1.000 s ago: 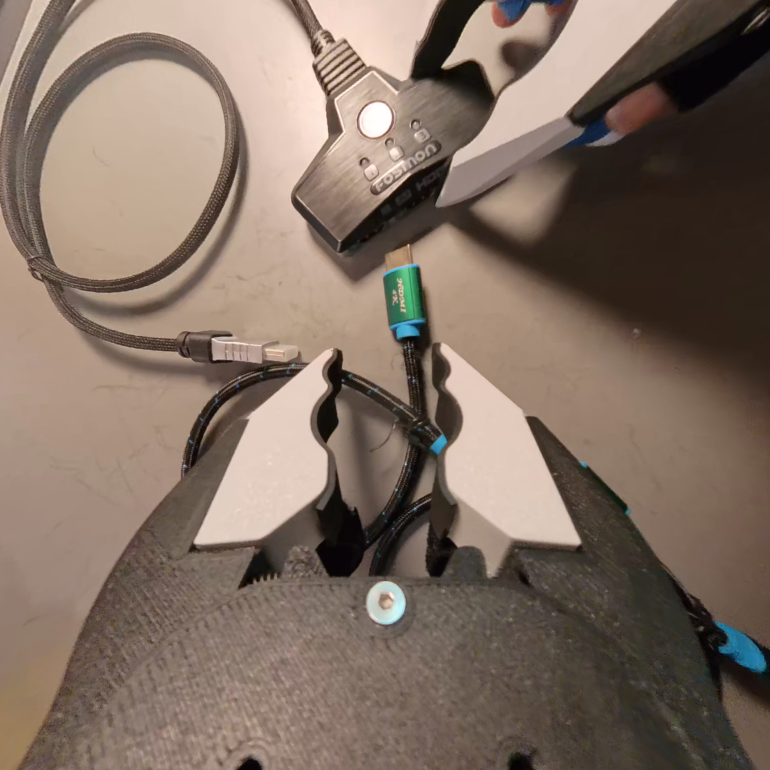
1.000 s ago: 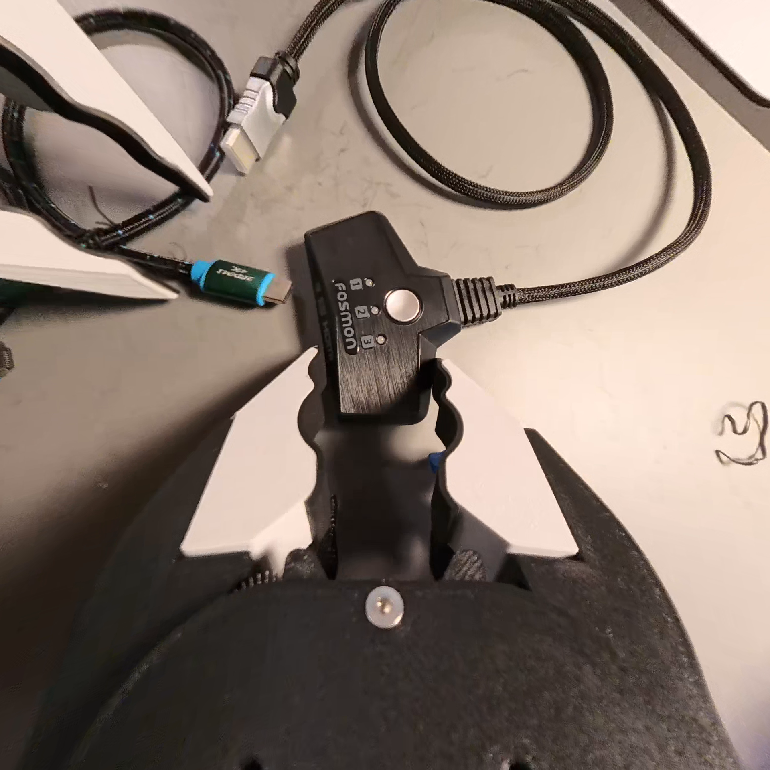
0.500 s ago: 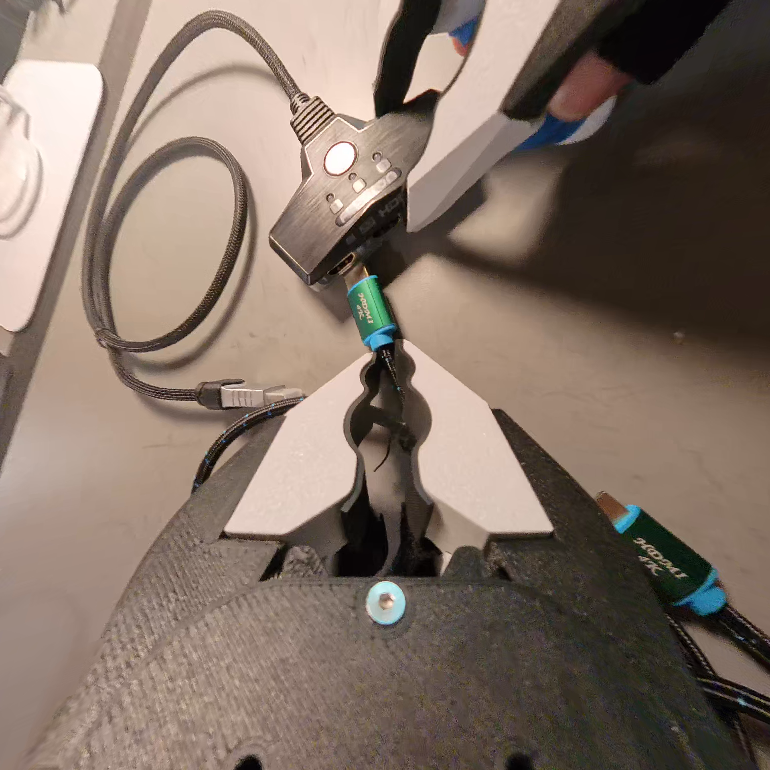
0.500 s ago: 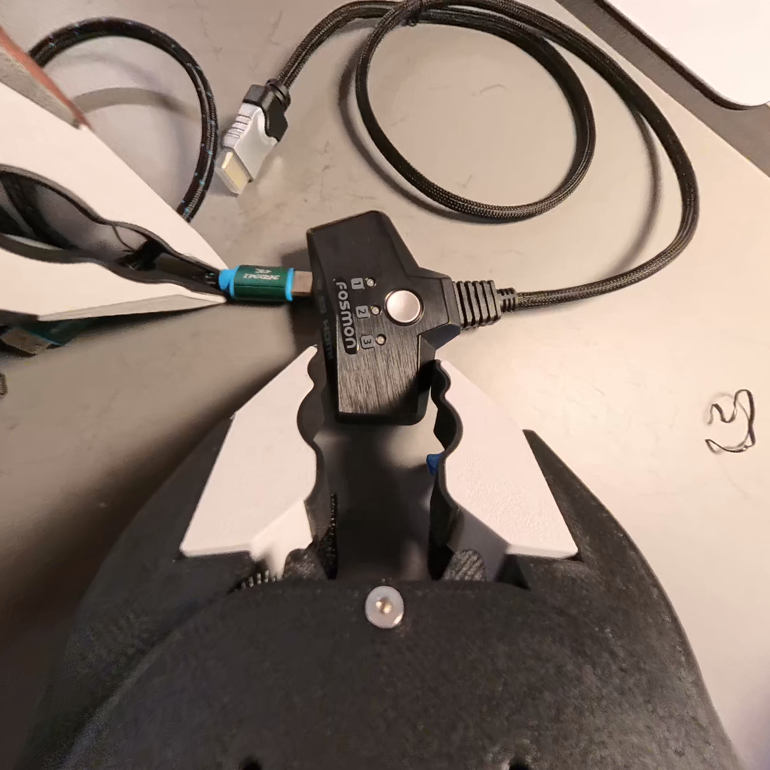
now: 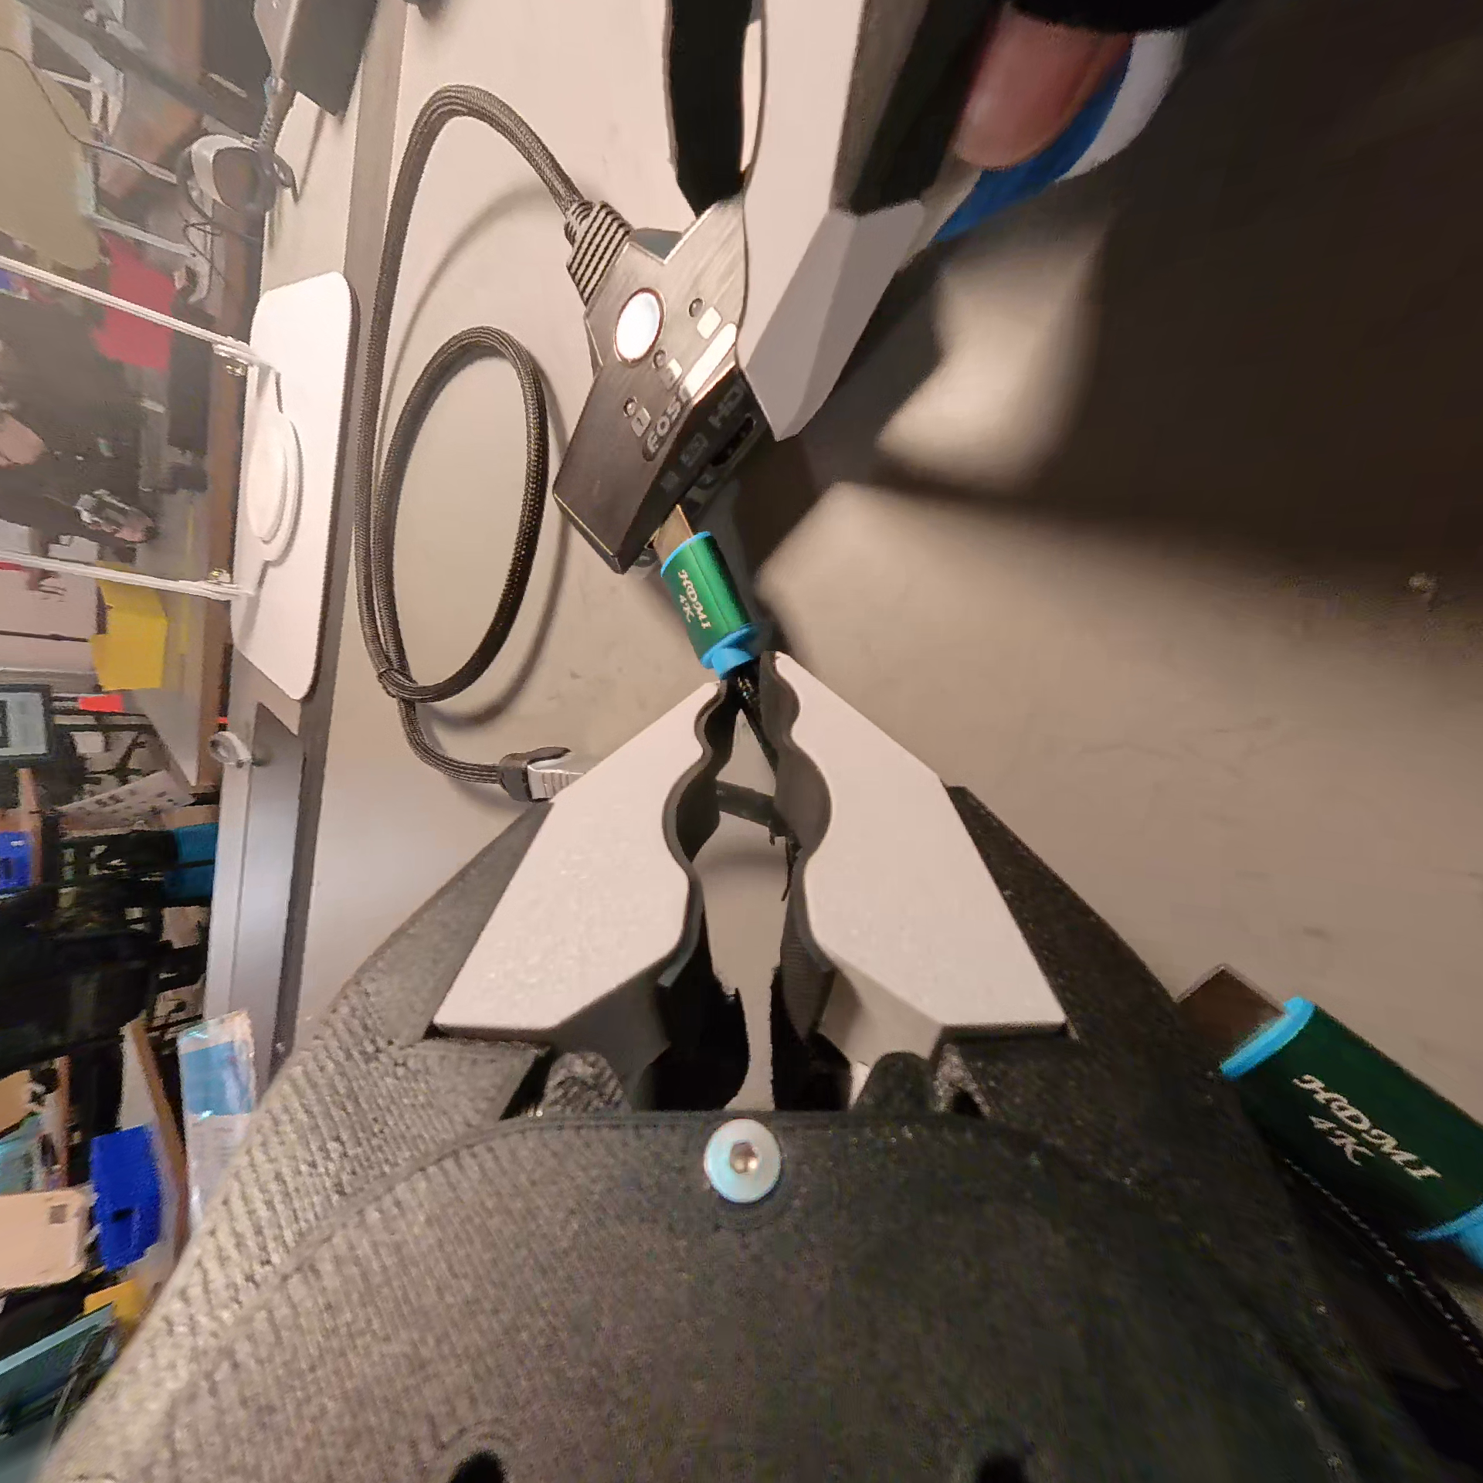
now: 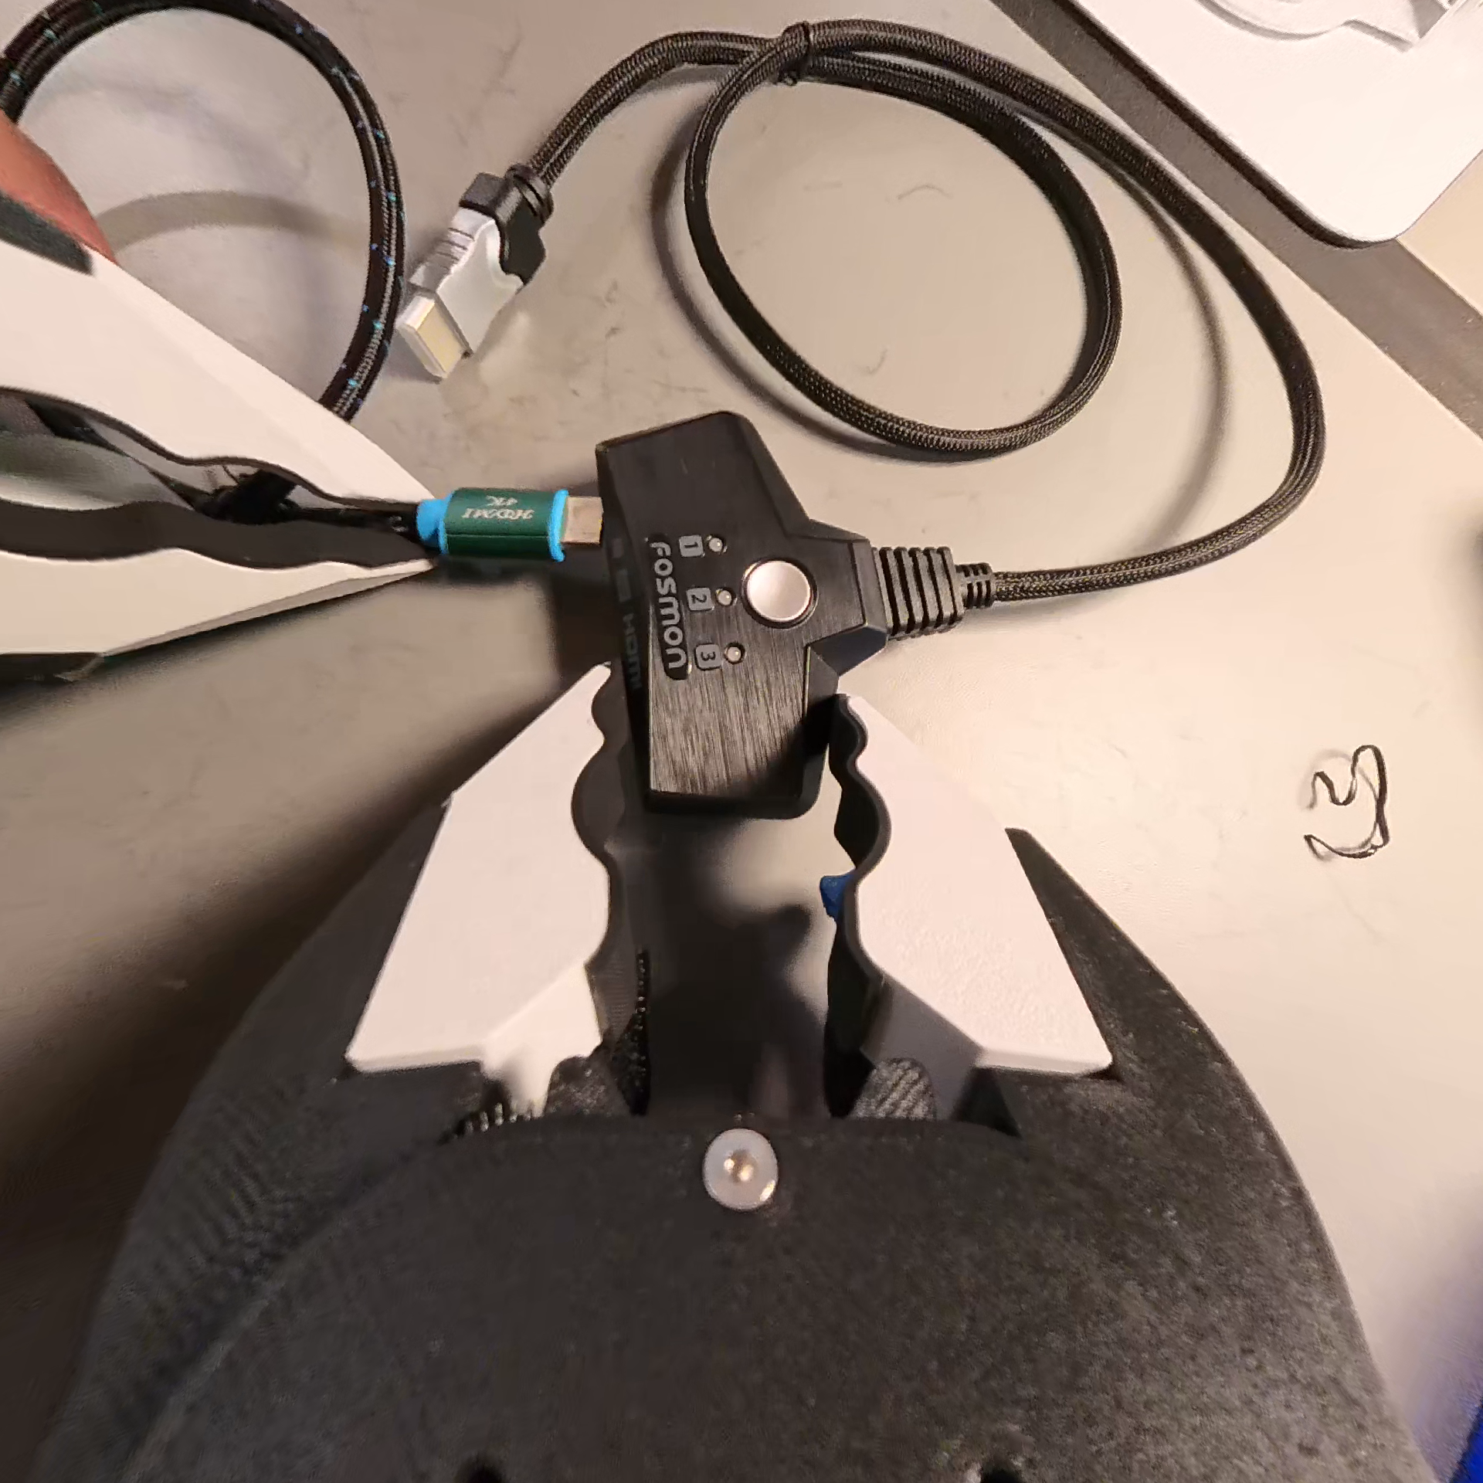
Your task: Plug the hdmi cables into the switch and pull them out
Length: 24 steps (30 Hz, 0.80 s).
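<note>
The black HDMI switch [image 6: 698,497] lies on the grey table, and my right gripper [image 6: 722,698] is shut on its near end. It also shows in the left wrist view [image 5: 642,449]. My left gripper [image 5: 742,682] is shut on the black braided cable just behind a green HDMI plug [image 5: 706,598]. The plug's metal tip [image 6: 582,518] sits at the mouth of the switch's end port, with bare metal still showing. The left gripper [image 6: 421,526] enters the right wrist view from the left. A second green plug [image 5: 1364,1139] lies beside the left gripper.
The switch's own braided cable [image 6: 1123,241] loops behind it and ends in a silver plug [image 6: 465,281]. A white pad [image 6: 1284,104] lies at the table's far edge. A small black wire tie [image 6: 1356,802] lies to the right. A cluttered room shows past the table edge.
My left gripper closed on the cable behind the green plug and carried the plug forward until its tip met the switch's port. My right gripper kept hold of the switch.
</note>
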{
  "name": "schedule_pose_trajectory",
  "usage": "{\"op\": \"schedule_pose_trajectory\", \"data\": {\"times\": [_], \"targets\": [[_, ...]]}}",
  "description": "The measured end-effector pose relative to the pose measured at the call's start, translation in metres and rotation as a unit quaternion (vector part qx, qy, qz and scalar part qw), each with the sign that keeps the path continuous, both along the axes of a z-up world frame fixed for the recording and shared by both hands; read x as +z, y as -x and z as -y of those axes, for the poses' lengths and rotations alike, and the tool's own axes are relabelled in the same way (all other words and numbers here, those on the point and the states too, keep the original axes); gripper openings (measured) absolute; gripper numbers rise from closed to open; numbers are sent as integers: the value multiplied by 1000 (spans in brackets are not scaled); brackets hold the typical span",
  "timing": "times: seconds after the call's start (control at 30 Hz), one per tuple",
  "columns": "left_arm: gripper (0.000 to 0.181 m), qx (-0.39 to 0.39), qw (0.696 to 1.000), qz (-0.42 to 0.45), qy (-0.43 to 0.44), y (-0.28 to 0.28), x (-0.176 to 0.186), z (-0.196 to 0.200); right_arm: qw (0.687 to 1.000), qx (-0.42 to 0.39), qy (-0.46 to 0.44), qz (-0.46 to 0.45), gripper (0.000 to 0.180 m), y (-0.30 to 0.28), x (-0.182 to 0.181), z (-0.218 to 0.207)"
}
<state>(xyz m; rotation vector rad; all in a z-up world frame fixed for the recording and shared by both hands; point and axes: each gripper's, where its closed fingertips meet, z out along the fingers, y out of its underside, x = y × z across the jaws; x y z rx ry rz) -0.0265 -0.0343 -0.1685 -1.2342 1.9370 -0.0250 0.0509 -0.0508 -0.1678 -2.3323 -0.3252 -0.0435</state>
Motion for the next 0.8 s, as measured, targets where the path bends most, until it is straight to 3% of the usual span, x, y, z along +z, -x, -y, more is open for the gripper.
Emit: {"op": "schedule_pose_trajectory", "data": {"times": [0.27, 0.63, 0.8], "targets": [[7, 5, 998, -36, -43, -1, -2, -5, 999, -5, -5, 45, 53, 1, 3, 0], [10, 60, 980, 36, 185, -6, -6, -8, 999, -20, -4, 36, 52, -1, -1, -2], [23, 90, 958, 50, 269, -8, -6, -8, 1000, -17, -2, 23, 52, 1, -4, -2]]}}
